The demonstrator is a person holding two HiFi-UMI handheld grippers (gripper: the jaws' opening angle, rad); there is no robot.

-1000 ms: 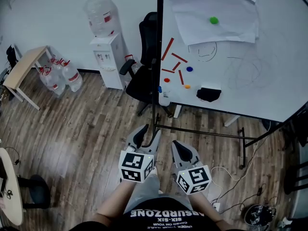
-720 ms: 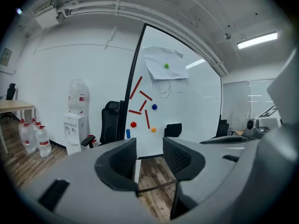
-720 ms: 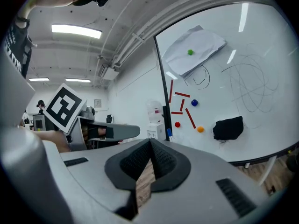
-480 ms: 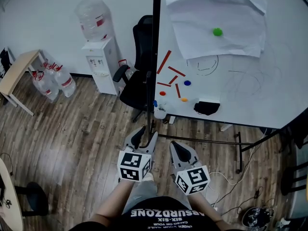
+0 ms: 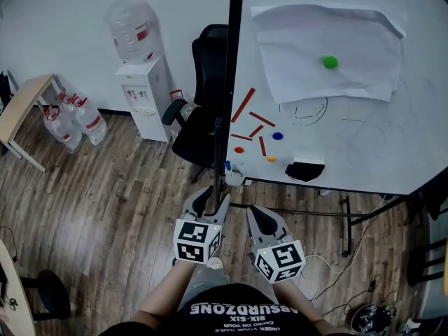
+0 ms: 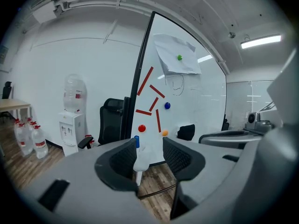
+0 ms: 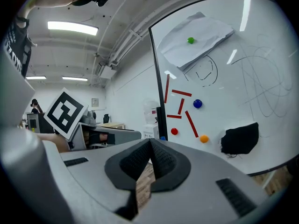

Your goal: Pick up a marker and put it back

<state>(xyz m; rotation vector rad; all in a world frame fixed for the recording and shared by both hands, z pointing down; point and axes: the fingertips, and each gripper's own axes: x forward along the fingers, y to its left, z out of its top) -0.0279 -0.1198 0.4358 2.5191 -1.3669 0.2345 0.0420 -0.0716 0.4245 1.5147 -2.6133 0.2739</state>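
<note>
A marker with a blue cap (image 5: 228,165) stands in a white holder (image 5: 234,178) at the whiteboard's (image 5: 364,138) lower left corner. In the left gripper view the blue cap (image 6: 137,140) and the holder (image 6: 141,158) show in the gap between the jaws, farther off. My left gripper (image 5: 214,199) (image 6: 149,147) is open and holds nothing. My right gripper (image 5: 256,213) (image 7: 151,144) is shut with nothing in it, beside the left one and short of the board. In the right gripper view the blue cap (image 7: 162,137) peeks just above the jaws.
The board carries a paper sheet (image 5: 325,47), red strips (image 5: 243,105), round magnets (image 5: 278,136) and a black eraser (image 5: 305,171). A black office chair (image 5: 199,114), a water dispenser (image 5: 143,93), water bottles (image 5: 70,121) and a wooden table (image 5: 24,110) stand to the left. The board's floor bar (image 5: 301,212) and cables (image 5: 329,264) lie to the right.
The whiteboard and the marker holder have drawn nearer to both grippers. The grippers keep their places side by side, the left one open and the right one shut.
</note>
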